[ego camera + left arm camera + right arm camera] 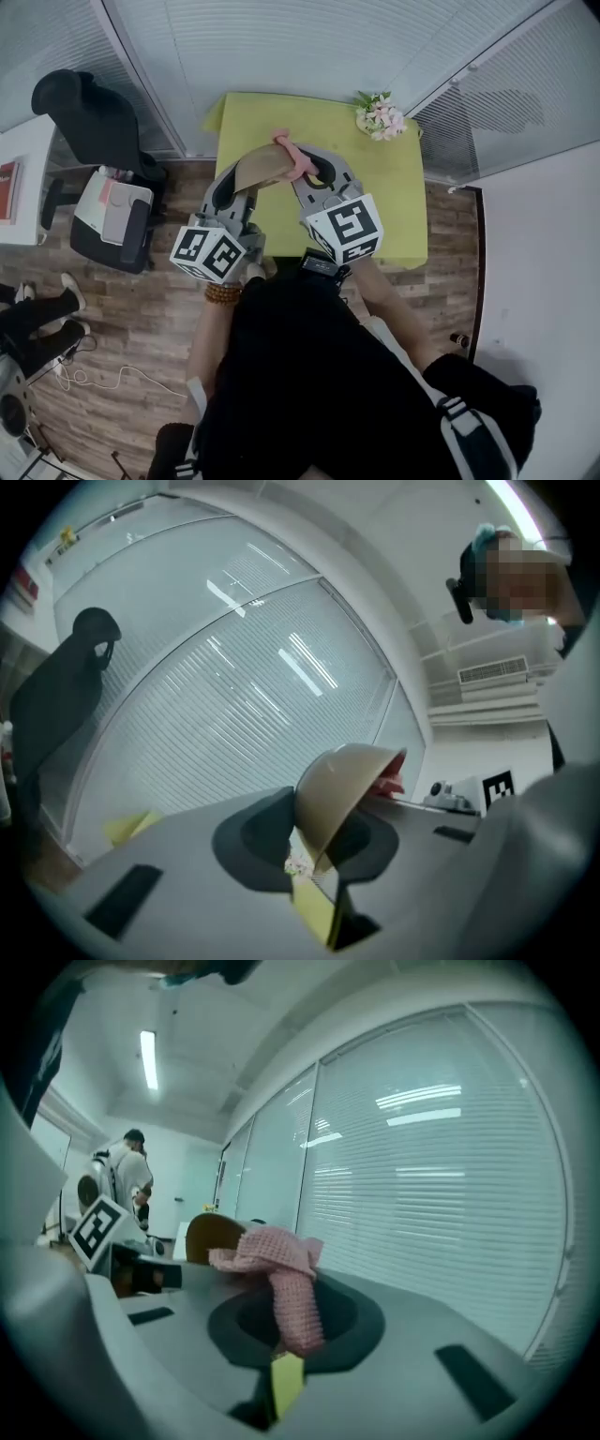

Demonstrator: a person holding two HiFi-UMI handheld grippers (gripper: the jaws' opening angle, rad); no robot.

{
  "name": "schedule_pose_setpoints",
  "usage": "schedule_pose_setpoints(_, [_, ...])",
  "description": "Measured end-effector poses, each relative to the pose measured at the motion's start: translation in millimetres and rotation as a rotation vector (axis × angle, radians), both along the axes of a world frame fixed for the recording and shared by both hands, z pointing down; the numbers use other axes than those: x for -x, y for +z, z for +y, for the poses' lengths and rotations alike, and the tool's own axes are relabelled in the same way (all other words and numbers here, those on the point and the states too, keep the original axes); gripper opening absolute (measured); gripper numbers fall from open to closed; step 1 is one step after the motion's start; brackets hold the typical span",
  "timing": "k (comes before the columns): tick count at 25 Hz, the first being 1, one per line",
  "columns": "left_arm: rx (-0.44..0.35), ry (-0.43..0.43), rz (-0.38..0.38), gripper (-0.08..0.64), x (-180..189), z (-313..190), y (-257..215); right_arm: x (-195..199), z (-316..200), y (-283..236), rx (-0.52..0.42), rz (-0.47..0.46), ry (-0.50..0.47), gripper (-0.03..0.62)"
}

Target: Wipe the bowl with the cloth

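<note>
The bowl (342,780) looks like smooth, faintly glossy tan plastic. Beside the bowl, the cloth (281,1279) is a coarse, matt pink knit. The left claw (314,855) and right claw (281,1340) are matt grey plastic. Beneath the bowl, the table (375,197) is matt yellow-green.

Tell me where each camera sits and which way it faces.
Head view: on the head, facing down at the table; torso, left gripper, right gripper show.
Left gripper view: on the left gripper, along jaws shut on the bowl.
Right gripper view: on the right gripper, along jaws shut on the cloth.
All share bowl and cloth.
</note>
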State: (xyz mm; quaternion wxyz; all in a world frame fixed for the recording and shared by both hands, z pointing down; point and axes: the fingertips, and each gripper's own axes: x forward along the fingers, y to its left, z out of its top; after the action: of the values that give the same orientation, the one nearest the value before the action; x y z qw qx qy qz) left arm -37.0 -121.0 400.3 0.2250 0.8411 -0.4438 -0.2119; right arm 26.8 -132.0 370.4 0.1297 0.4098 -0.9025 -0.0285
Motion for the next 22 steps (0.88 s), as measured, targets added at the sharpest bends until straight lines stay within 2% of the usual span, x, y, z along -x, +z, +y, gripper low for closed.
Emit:
schedule_pose_setpoints(8, [-0.001,0.094,0.301,0.061,7.7,3.9,-5.5,10.2,1.5,-2.0,0.242,-0.328,-0.117,0.014])
schedule_pose_setpoints(14, [0.001,0.079,0.5,0.06,20.3,4.5,-1.5,21.6,2.4,7.2,0.384,-0.511,-0.142,0.017])
schedule_pose_setpoints(18, [-0.065,0.114,0.737,0.069,32.0,5.8,-8.5,38.1,12.6,20.3,0.57,-0.696,-0.184,0.015])
schedule_pose_setpoints(19, [-0.085,0.127,0.765,0.069,31.7,5.3,-11.3,40.8,14.9,22.6,0.596,-0.724,-0.194,0.015])
schedule_pose_setpoints(20, [-0.094,0.137,0.76,0.069,29.5,4.3,-11.9,41.1,15.8,24.5,0.589,-0.718,-0.191,0.014])
schedule_pose_setpoints(22, [-0.076,0.144,0.663,0.069,20.6,2.6,-4.7,36.5,14.0,27.9,0.507,-0.638,-0.156,0.011])
